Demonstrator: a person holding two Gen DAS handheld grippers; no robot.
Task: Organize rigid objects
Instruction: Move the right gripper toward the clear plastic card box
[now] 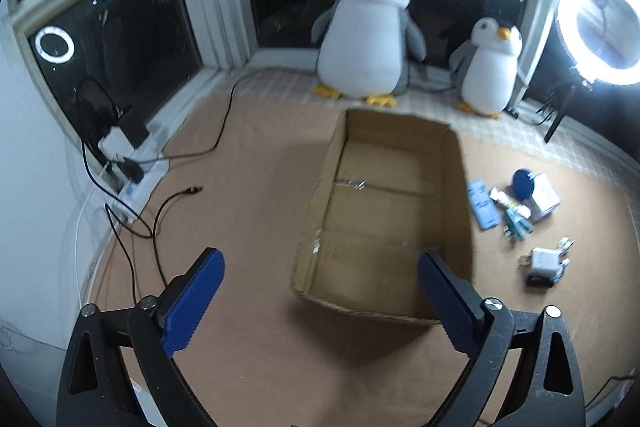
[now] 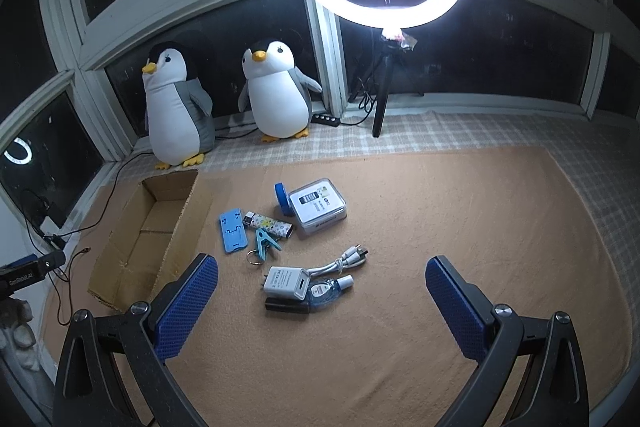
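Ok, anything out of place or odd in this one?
Nothing damaged or spilled. The cardboard box is empty, and the small items, like the white charger and blue phone stand, lie loosely scattered on the mat beside it.

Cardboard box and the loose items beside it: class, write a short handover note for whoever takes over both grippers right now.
Left gripper: open, empty, over the near end of the cardboard box.
Right gripper: open, empty, above the pile.
Box: nothing visible inside.
On the mat, right of the box: blue stand, lighter, blue clip, white boxed item, blue round lid, white charger with cable, small bottle, black item.
Done: nothing packed.
Left: probably move every item into the box.
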